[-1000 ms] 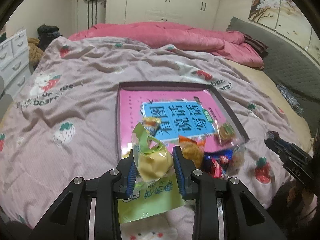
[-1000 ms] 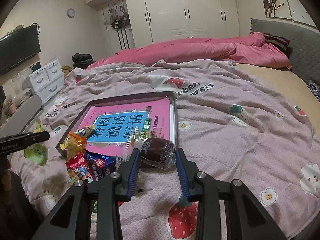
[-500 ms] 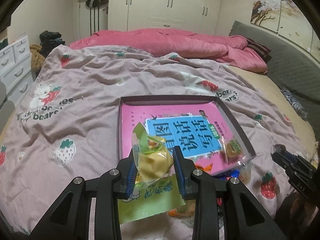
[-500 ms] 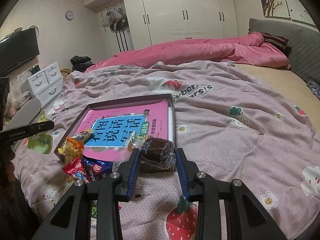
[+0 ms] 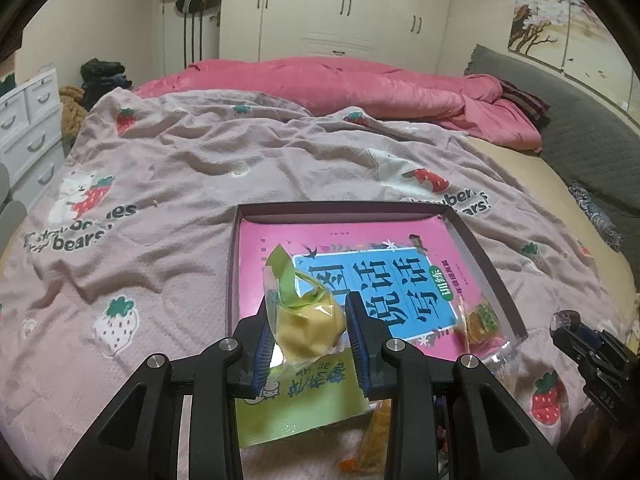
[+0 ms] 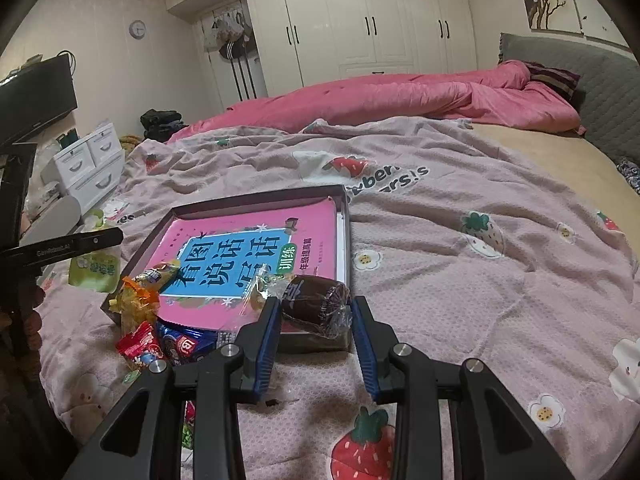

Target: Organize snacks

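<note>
Left gripper (image 5: pixel 309 334) squeezing a yellow snack (image 5: pixel 310 326), tipped down over a big pink blanket (image 5: pixel 168 184) and dark tray (image 5: pixel 486 264) just ahead. Right gripper (image 6: pixel 314 320) squeezing a brown cake (image 6: pixel 316 306), lying sideways across the tray's near corner.
</note>
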`<action>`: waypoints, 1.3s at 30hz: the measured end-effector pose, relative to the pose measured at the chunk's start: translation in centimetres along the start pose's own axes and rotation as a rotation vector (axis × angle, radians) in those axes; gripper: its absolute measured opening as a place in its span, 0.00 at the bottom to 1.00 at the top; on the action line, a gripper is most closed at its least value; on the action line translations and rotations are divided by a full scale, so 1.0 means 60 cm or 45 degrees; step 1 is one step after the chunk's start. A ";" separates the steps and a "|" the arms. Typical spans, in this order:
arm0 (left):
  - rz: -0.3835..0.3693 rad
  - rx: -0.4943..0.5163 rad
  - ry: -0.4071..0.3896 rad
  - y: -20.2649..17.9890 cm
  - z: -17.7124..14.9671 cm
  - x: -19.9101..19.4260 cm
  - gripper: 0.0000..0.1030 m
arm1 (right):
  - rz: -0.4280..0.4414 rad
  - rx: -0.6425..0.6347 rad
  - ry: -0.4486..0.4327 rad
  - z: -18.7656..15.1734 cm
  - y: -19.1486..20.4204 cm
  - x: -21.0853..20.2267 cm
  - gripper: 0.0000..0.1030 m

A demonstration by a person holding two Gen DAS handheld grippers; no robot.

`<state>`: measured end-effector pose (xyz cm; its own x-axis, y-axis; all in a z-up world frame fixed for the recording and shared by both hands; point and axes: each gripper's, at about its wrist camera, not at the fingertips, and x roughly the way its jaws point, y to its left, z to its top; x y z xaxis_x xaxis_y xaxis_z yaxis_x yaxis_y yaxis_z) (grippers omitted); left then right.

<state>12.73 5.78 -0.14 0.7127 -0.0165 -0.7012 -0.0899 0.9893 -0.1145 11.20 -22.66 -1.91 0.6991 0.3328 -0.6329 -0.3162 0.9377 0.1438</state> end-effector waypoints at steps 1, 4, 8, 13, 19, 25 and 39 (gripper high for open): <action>-0.003 0.002 0.002 -0.001 0.001 0.004 0.34 | 0.002 0.001 0.003 0.001 -0.001 0.003 0.35; -0.009 0.006 0.007 -0.005 0.003 0.016 0.34 | 0.002 -0.001 0.003 0.004 -0.002 0.009 0.35; -0.016 0.003 0.021 -0.010 0.006 0.033 0.34 | 0.001 0.003 0.011 0.006 -0.004 0.019 0.35; -0.027 0.012 0.031 -0.019 0.009 0.052 0.34 | -0.003 0.017 0.016 0.009 -0.010 0.027 0.35; -0.044 0.027 0.043 -0.027 0.010 0.073 0.34 | -0.012 0.028 0.010 0.013 -0.018 0.031 0.35; -0.075 0.058 0.066 -0.036 0.003 0.089 0.34 | -0.022 0.028 0.013 0.016 -0.019 0.035 0.35; -0.177 0.084 0.151 -0.051 -0.016 0.114 0.34 | -0.023 0.004 0.068 0.015 -0.014 0.065 0.35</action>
<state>17.23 2.50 -5.27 0.6278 -0.1667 -0.7603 0.0525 0.9836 -0.1724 14.77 -22.08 -3.82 0.6691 0.3104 -0.6752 -0.3018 0.9438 0.1348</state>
